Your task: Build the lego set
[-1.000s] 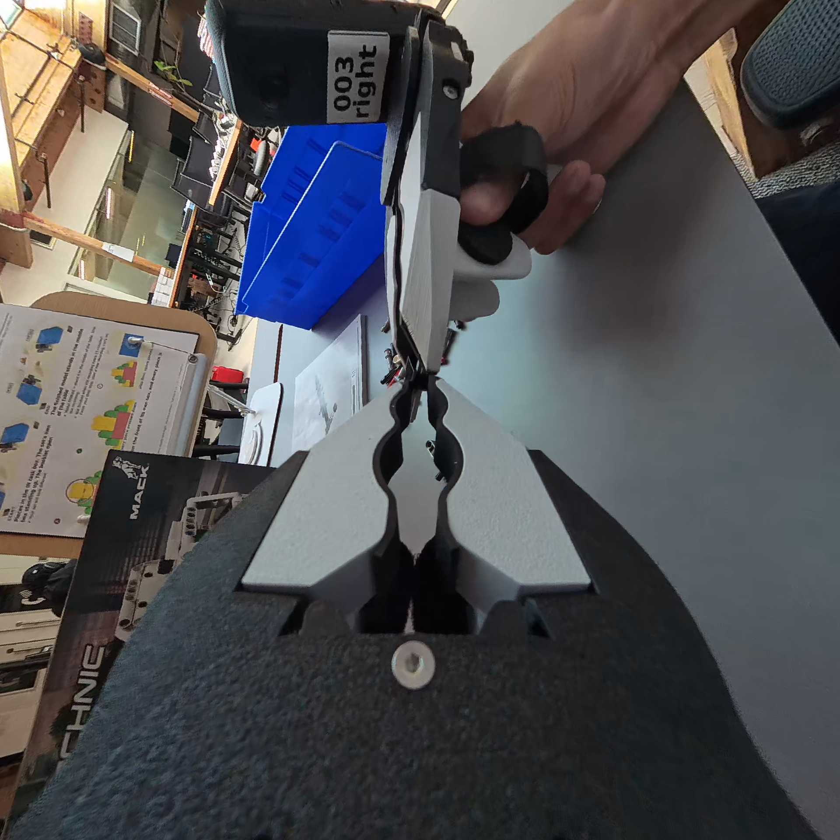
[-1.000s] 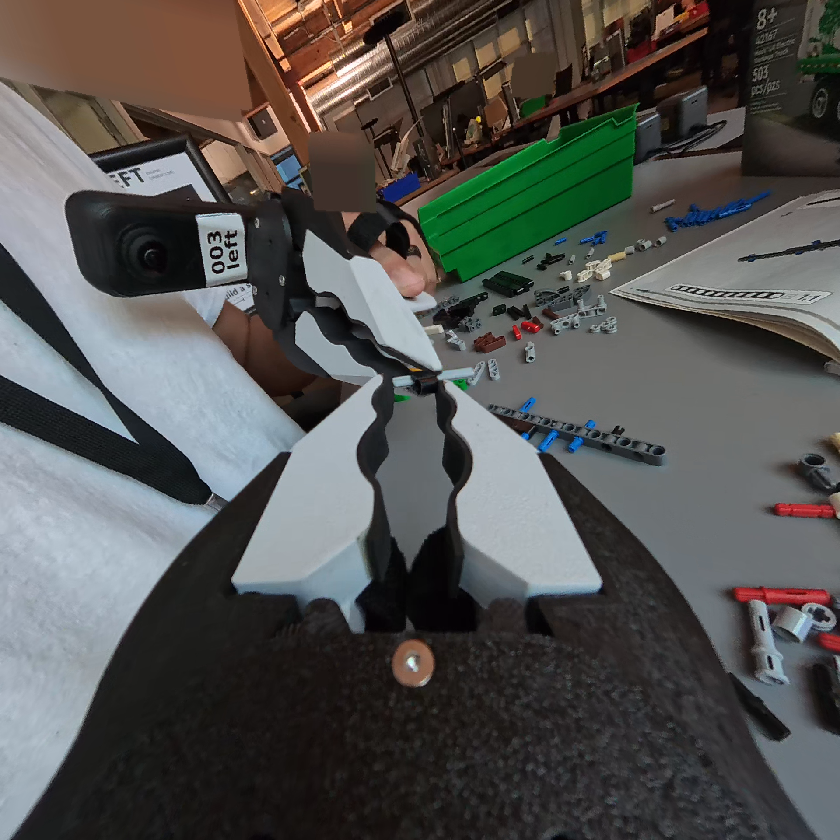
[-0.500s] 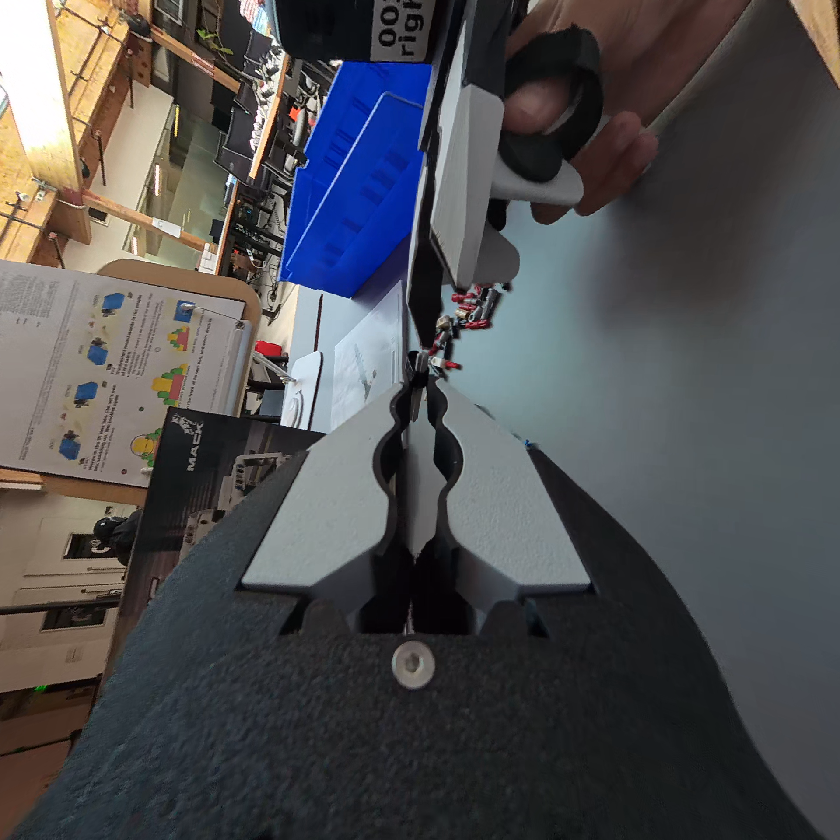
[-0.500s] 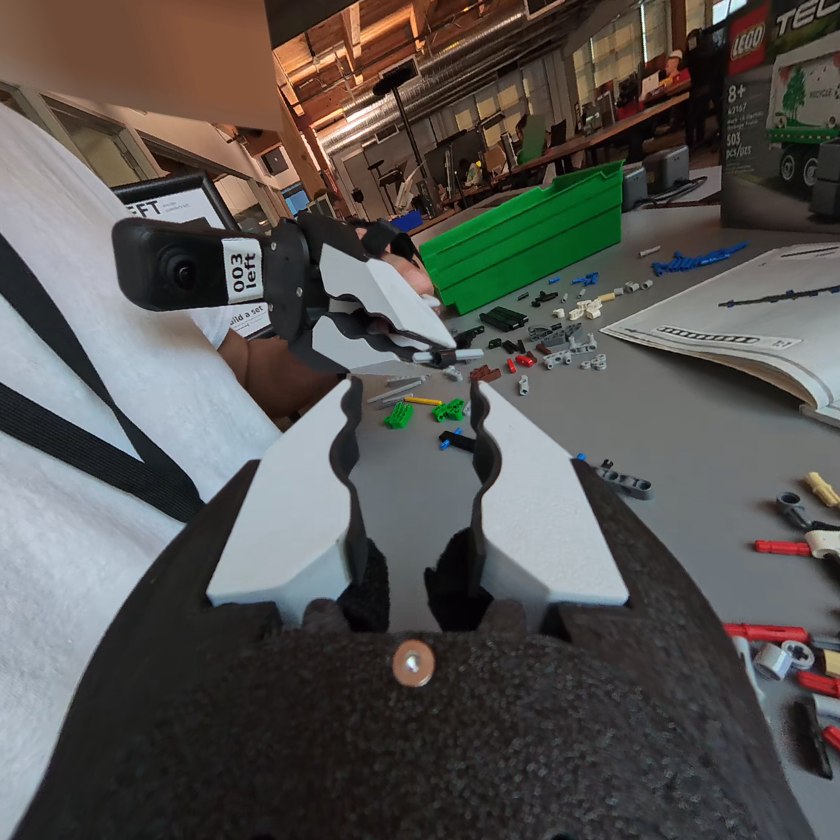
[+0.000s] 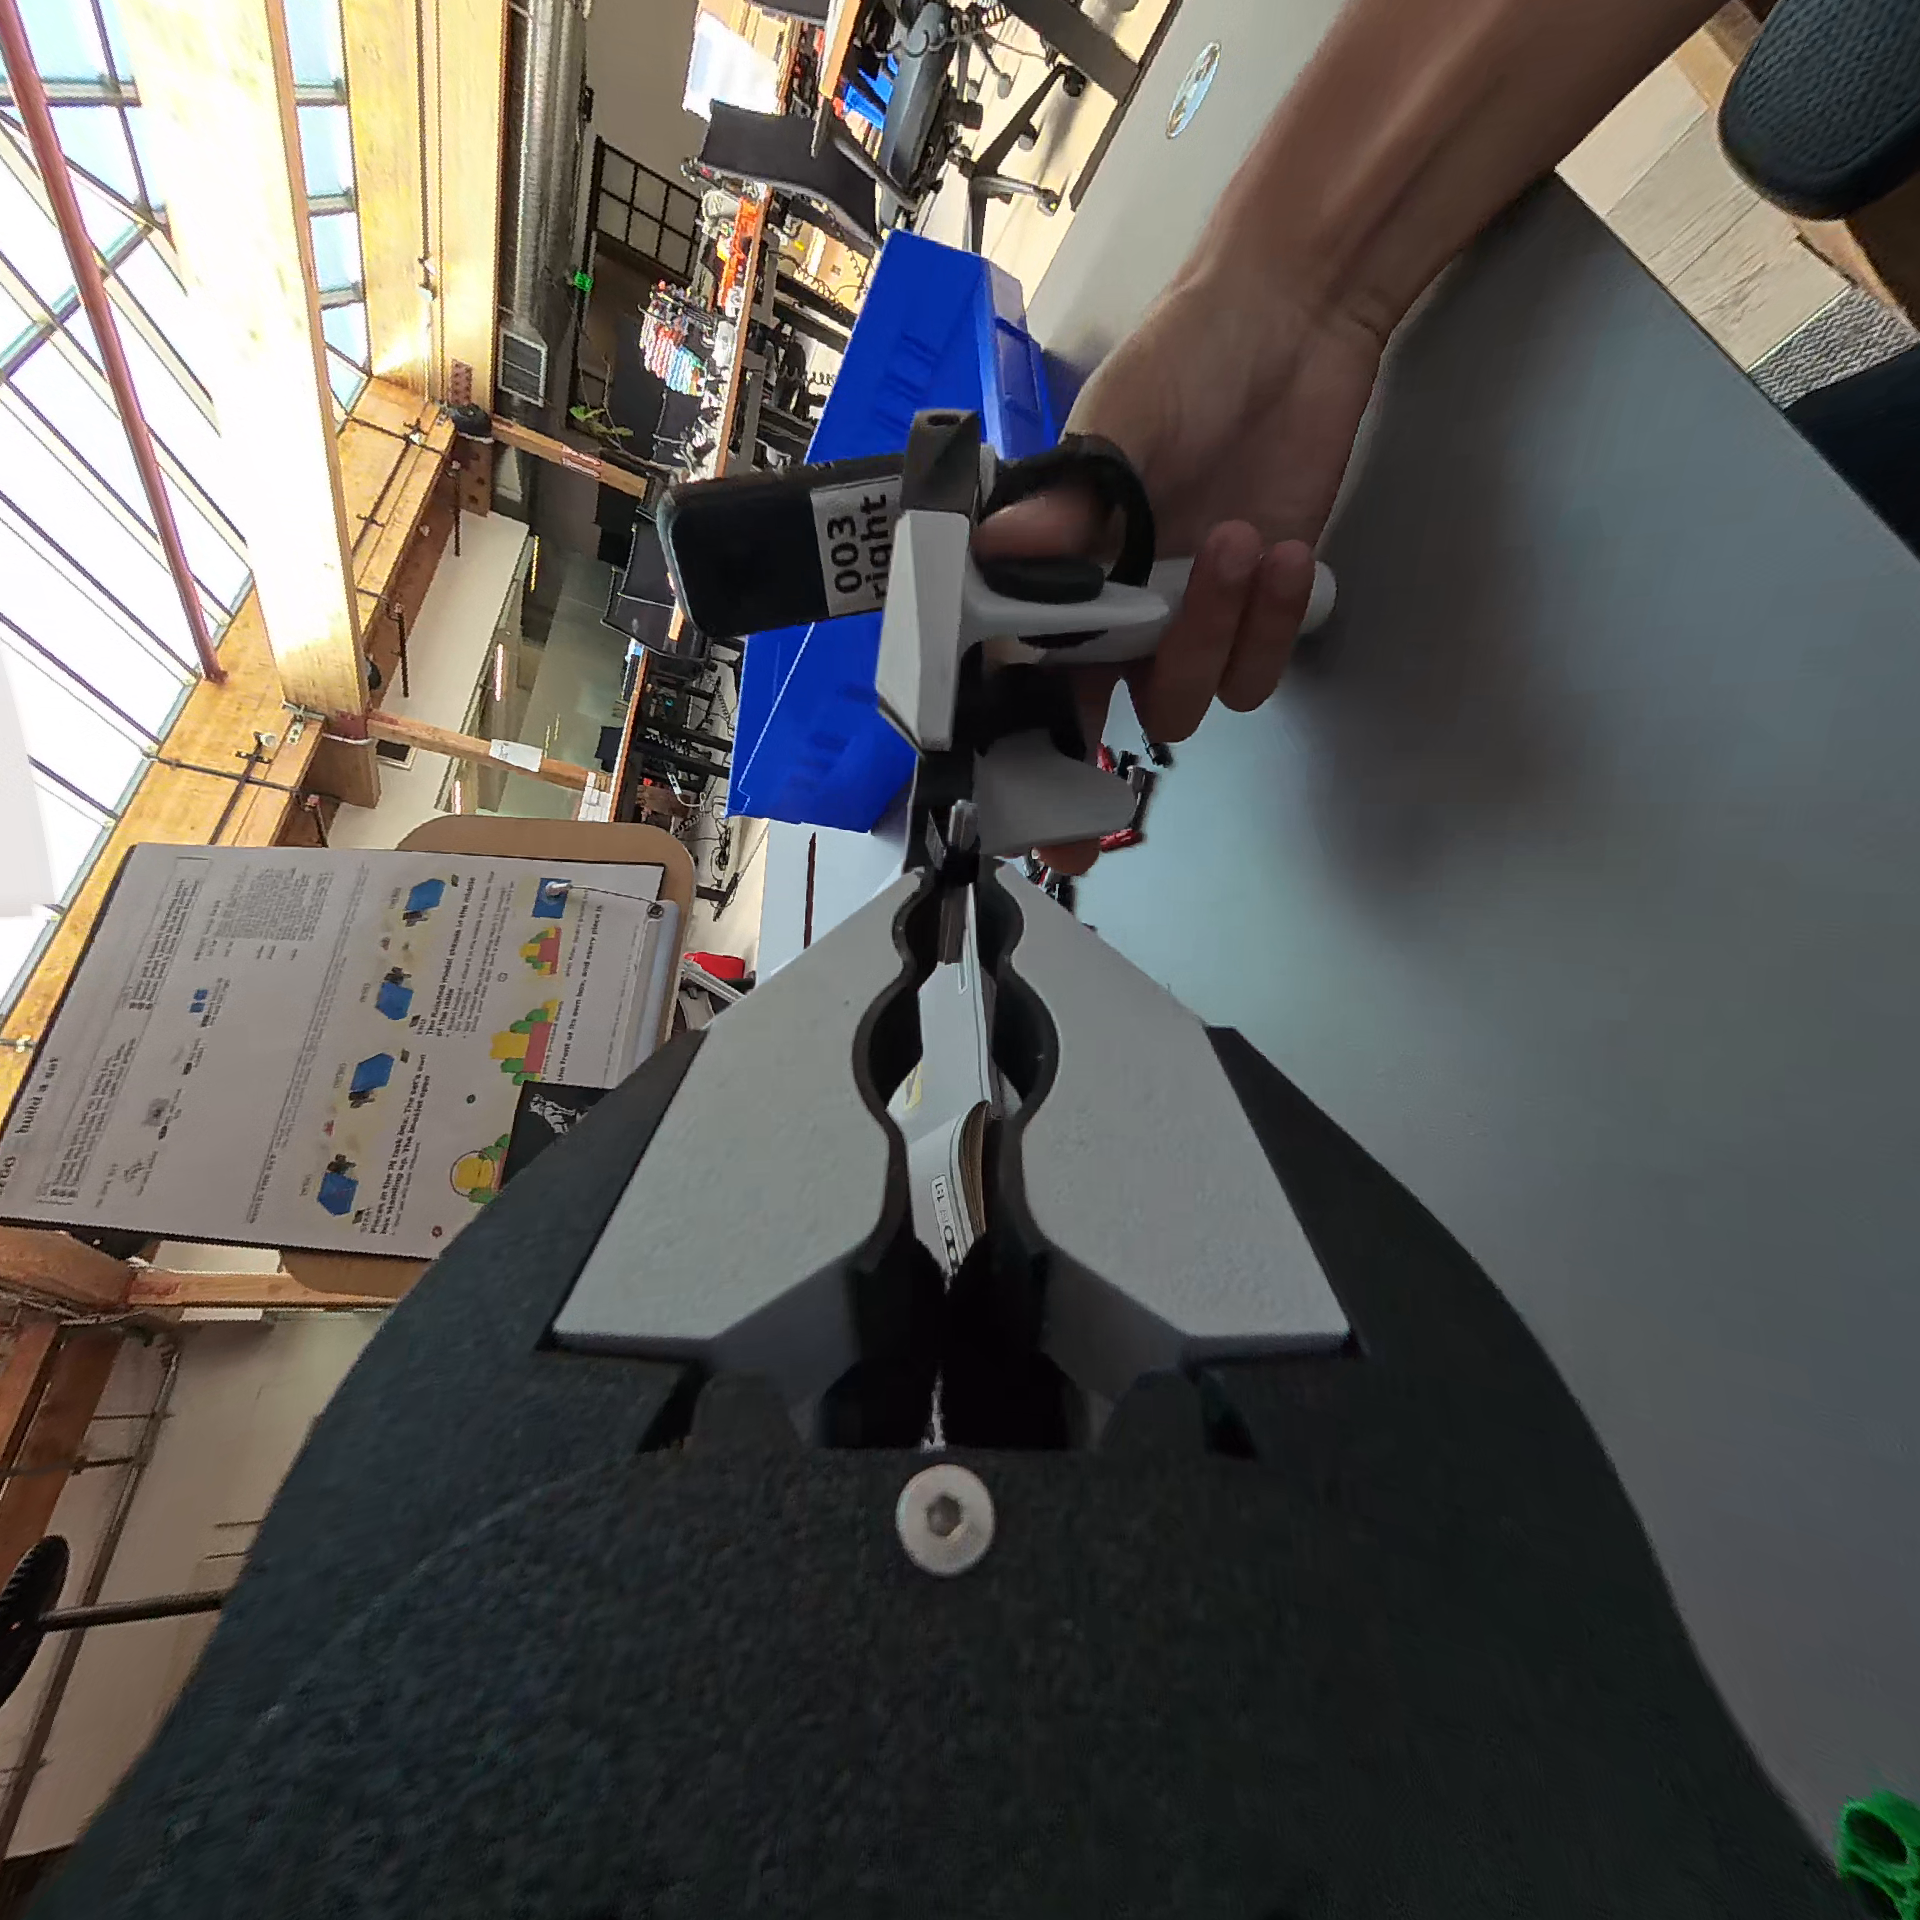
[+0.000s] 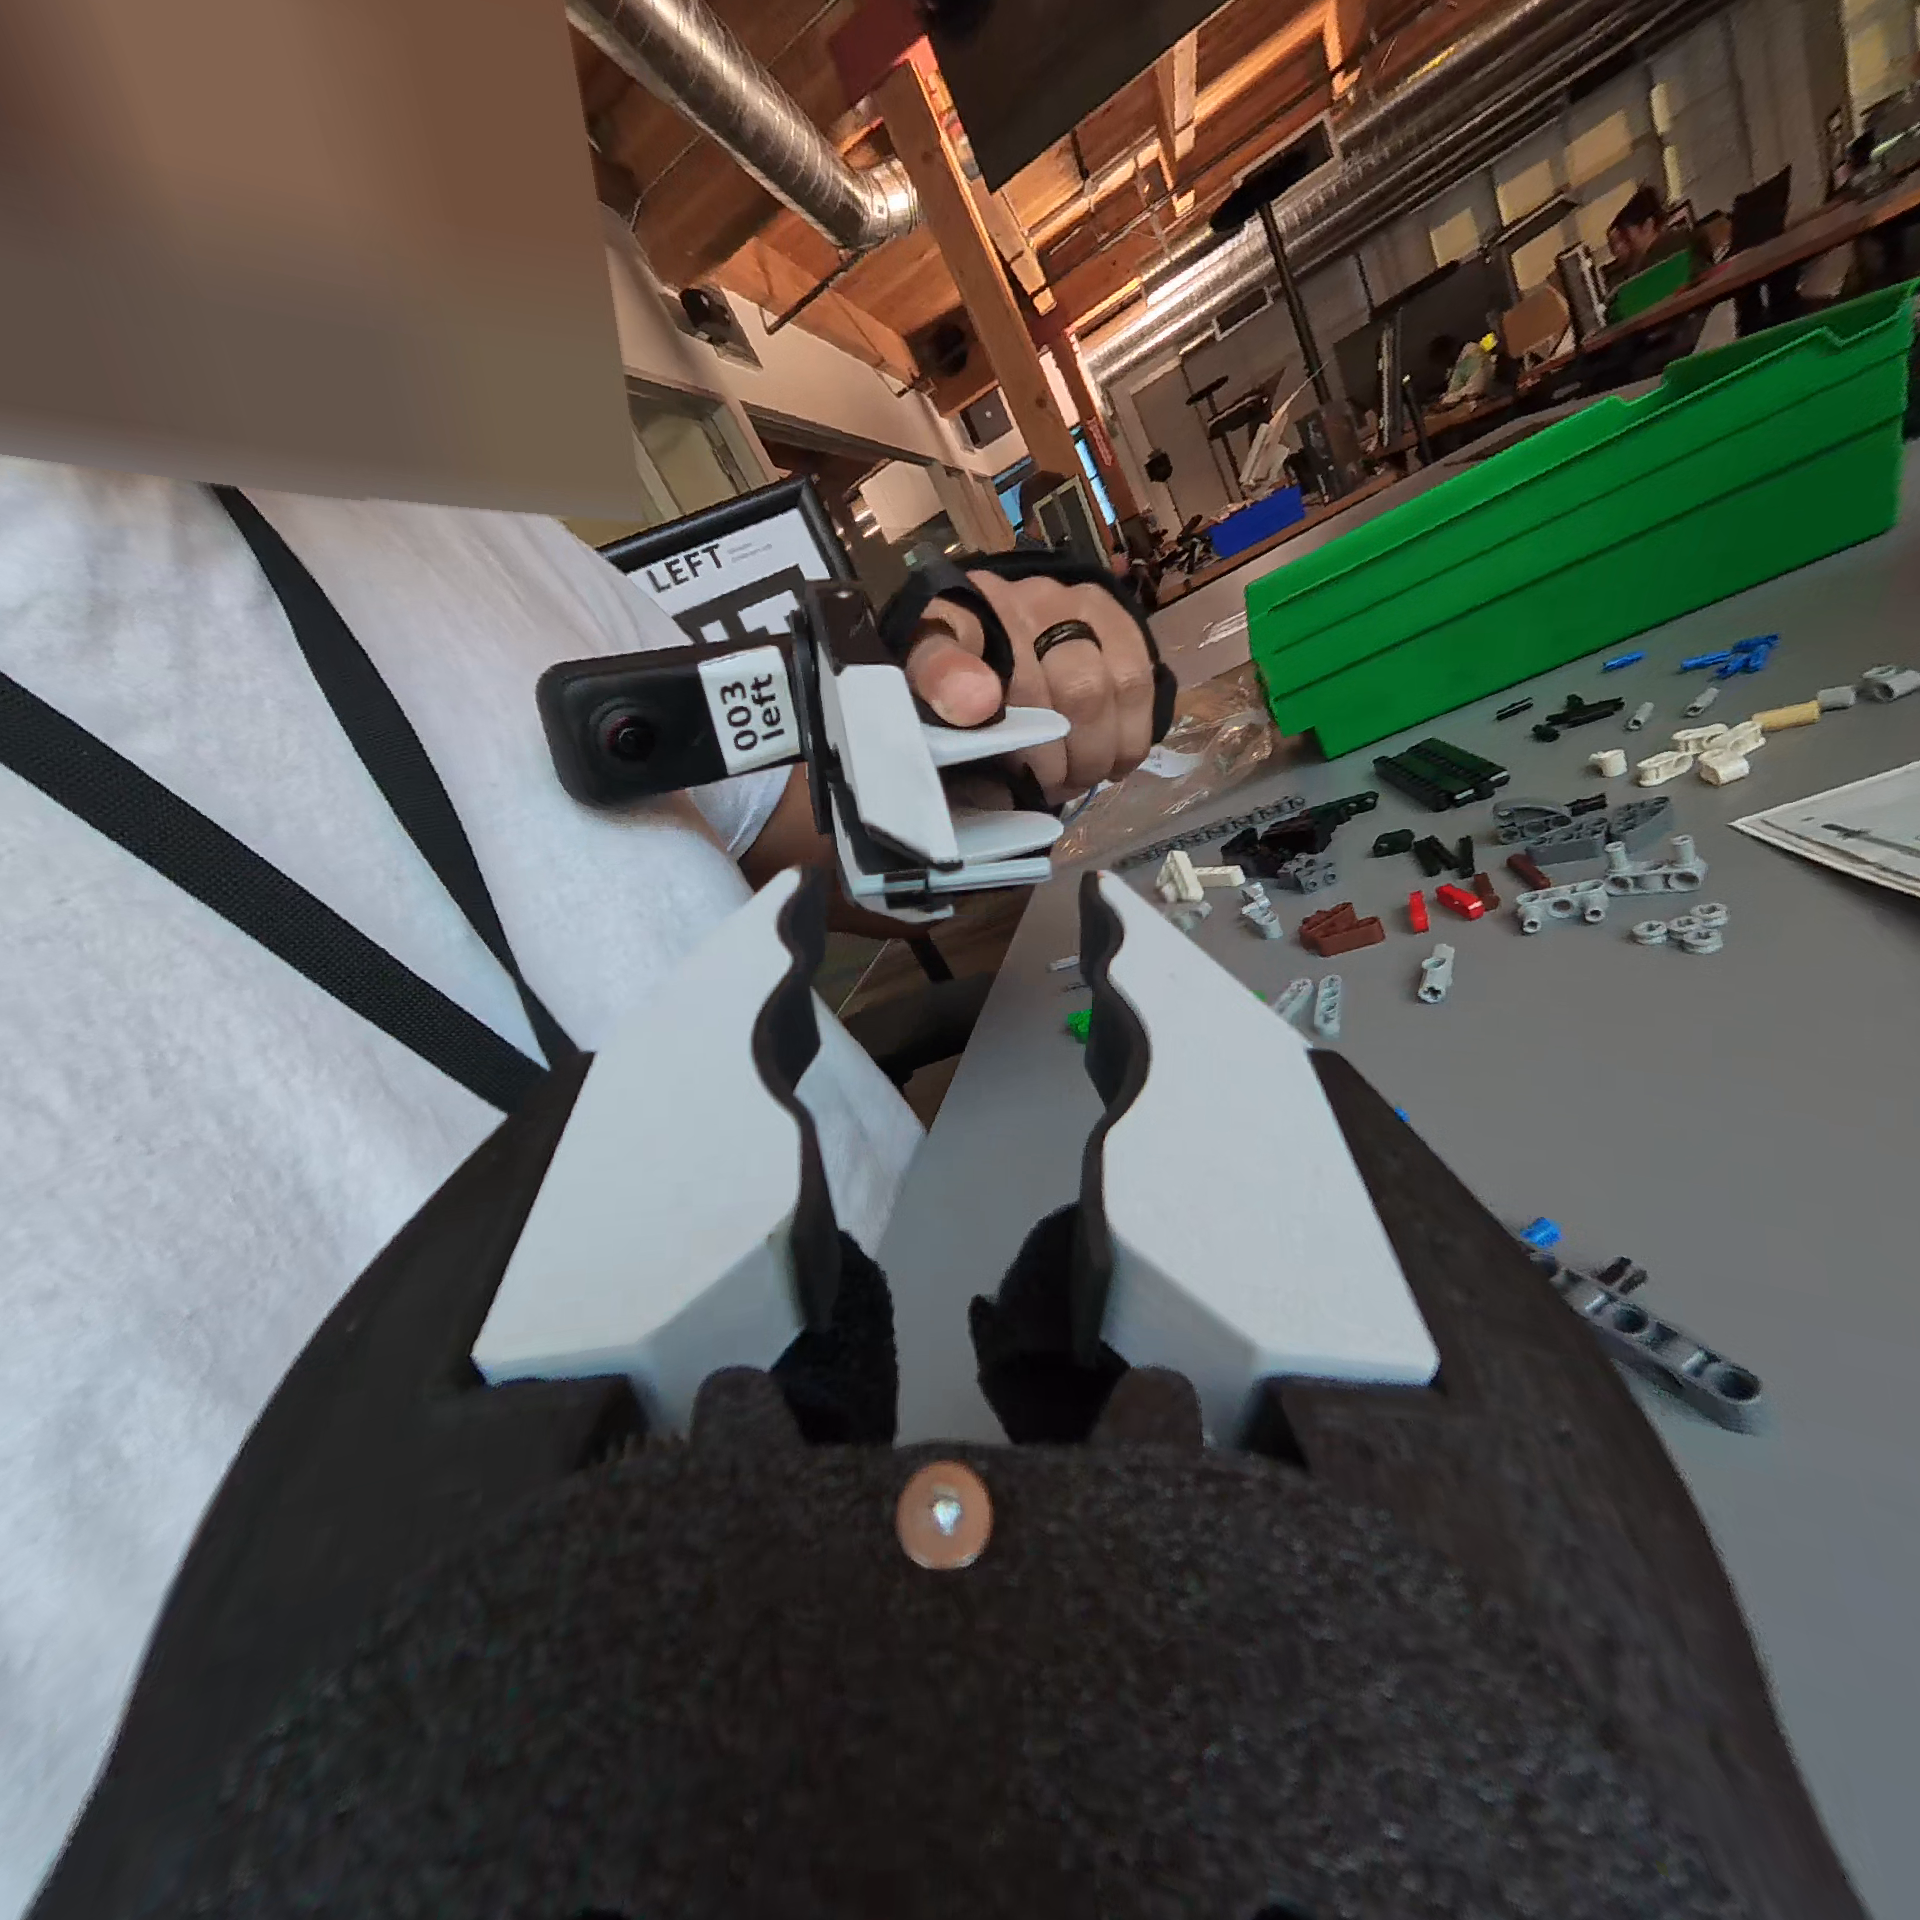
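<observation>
Jaws of the right gripper (image 6: 940,894) are standing released and empty; a second ago they were pinching the end of the small grey rod-shaped lego piece (image 5: 953,914), and they are now backing away from it. That is suggesting, as a judgement, that a small fitting has just been pushed on and this joining step is finishing.

The left gripper (image 5: 951,894) is staying clenched on that rod, which is sticking out past its tips and pointing toward the right gripper, close to it but not touching. From the right wrist view the rod itself is too small to make out at the left gripper's tips.

Beyond, the grey tabletop (image 6: 1558,1091) is carrying a long grey holed beam (image 6: 1652,1340) near the right jaws, then a scatter of loose grey, black, white and red lego parts (image 6: 1558,862), a white paper instruction booklet (image 6: 1839,842), and stacked green plastic bins (image 6: 1558,582) farthest back.
</observation>
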A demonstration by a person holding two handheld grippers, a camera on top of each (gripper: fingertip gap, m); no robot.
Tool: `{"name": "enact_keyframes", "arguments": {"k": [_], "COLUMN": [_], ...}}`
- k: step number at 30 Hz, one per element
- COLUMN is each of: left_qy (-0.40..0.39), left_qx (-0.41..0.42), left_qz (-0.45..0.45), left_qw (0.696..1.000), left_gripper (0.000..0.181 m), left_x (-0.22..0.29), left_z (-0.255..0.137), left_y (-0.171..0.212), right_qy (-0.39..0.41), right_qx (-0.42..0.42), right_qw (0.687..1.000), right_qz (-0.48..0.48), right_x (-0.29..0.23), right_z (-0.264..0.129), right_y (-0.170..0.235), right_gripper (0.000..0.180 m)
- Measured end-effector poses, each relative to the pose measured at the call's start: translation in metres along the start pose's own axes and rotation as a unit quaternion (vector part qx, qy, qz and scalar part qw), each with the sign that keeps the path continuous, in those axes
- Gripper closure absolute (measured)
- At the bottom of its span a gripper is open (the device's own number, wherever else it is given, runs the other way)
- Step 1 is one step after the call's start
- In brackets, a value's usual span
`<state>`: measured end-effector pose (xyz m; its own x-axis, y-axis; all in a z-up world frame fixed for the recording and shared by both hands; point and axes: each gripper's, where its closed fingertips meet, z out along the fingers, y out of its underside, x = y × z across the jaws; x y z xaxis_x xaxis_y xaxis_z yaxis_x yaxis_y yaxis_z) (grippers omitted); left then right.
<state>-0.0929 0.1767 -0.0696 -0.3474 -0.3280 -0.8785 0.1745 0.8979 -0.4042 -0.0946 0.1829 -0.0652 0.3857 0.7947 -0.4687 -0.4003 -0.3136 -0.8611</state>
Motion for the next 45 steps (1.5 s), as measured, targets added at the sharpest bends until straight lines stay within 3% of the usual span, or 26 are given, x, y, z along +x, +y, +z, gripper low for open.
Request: {"name": "enact_keyframes", "arguments": {"k": [14, 20, 25, 45], "left_qy": [0.018, 0.022, 0.028, 0.046], "left_qx": [0.033, 0.055, 0.072, 0.052], "left_qz": [-0.002, -0.033, -0.053, -0.041], "left_qw": [0.999, 0.998, 0.996, 0.997], "left_gripper": [0.176, 0.176, 0.176, 0.176], "left_x": [0.007, 0.005, 0.005, 0.018], "left_z": [0.002, -0.002, -0.004, 0.000], "left_y": [-0.007, -0.012, -0.016, -0.007], "right_qy": [-0.061, -0.053, -0.081, -0.038], "right_qx": [-0.046, -0.037, -0.038, -0.086], "right_qw": [0.997, 0.998, 0.996, 0.995], "right_qz": [0.025, 0.015, 0.013, -0.024], "right_x": [-0.008, -0.004, -0.014, -0.004], "right_z": [0.001, 0.003, 0.005, 0.002], "right_y": [0.013, 0.010, 0.010, 0.023], "right_gripper": [0.155, 0.139, 0.147, 0.150]}}
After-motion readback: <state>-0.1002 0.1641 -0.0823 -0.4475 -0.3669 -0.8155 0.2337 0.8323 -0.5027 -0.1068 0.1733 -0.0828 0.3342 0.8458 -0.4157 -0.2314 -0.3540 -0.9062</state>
